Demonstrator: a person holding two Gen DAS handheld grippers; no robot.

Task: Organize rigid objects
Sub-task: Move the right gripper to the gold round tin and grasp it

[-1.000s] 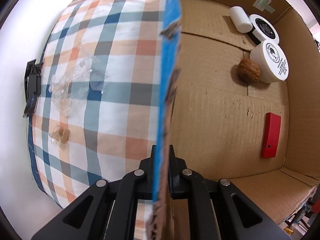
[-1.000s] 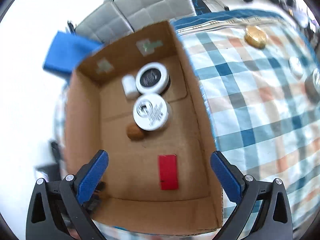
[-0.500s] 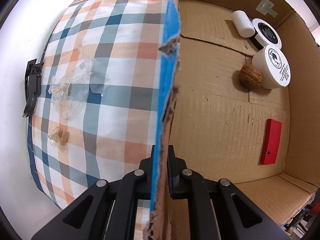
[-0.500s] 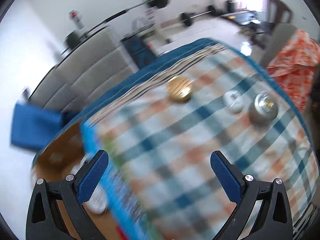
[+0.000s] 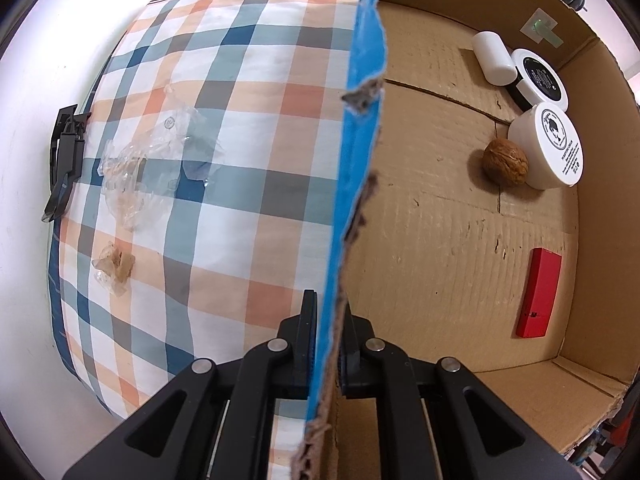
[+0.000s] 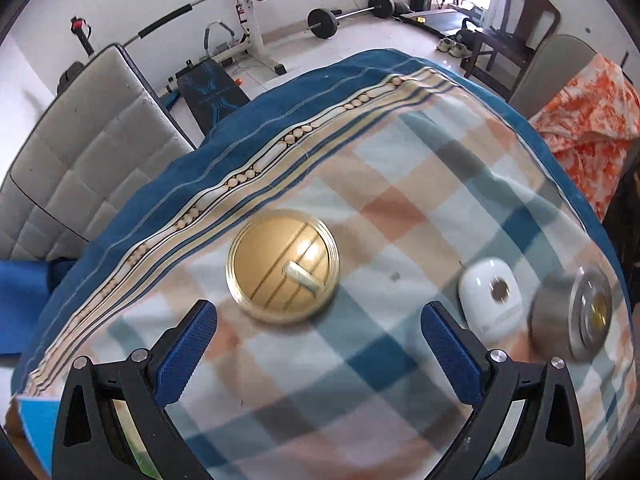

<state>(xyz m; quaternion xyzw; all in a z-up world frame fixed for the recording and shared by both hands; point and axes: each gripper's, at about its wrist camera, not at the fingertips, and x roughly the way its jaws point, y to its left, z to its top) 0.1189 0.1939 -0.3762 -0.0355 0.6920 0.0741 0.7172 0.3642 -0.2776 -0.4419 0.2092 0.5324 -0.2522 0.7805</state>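
In the left wrist view my left gripper [image 5: 326, 332] is shut on the blue-edged side wall [image 5: 356, 152] of a cardboard box [image 5: 440, 240]. Inside the box lie a red flat case [image 5: 538, 292], a walnut [image 5: 505, 162], a white jar [image 5: 550, 146], a black-lidded jar [image 5: 540, 80] and a white cylinder [image 5: 493, 57]. In the right wrist view my right gripper [image 6: 320, 340] is open and empty, just in front of a round gold lid [image 6: 282, 266] on the checked cloth. A white oval object [image 6: 492, 298] and a grey metal cylinder [image 6: 572, 312] lie to its right.
Crumpled clear plastic [image 5: 148, 168] and a small wrapper [image 5: 112, 266] lie on the checked cloth left of the box. A black clip [image 5: 64, 156] sits at the cloth's left edge. Beyond the table stand a grey padded bench [image 6: 92, 160], weights and chairs.
My right gripper has swung away from the box to the right and now faces the gold lid, close up. My left gripper keeps its hold on the box wall.
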